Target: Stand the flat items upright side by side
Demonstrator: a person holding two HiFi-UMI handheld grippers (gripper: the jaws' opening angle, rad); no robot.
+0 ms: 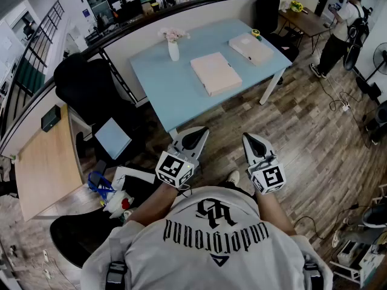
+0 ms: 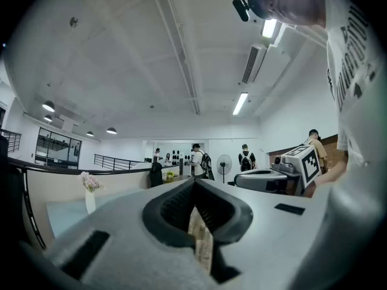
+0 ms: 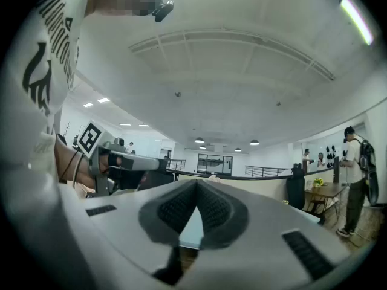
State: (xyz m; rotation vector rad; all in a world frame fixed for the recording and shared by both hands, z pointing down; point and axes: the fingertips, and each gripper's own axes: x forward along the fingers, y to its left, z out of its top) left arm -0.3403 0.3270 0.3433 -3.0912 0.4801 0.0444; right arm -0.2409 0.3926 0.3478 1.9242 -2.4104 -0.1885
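Two flat tan box-like items lie on the light blue table [image 1: 163, 77]: one [image 1: 215, 72] near its middle, the other [image 1: 250, 47] toward the far right corner. Both lie flat, apart from each other. My left gripper [image 1: 201, 132] and right gripper [image 1: 248, 139] are held close to my body over the wood floor, short of the table's near edge, side by side. Both are shut with nothing in them. In the left gripper view the jaws [image 2: 195, 185] meet at the tips, and in the right gripper view the jaws [image 3: 196, 185] do the same.
A white vase with pink flowers [image 1: 173, 43] stands at the table's back left. A black office chair [image 1: 97, 95] sits left of the table, a wooden desk [image 1: 45, 162] further left. A person [image 1: 338, 32] stands at the far right by another table. Cables lie on the floor right.
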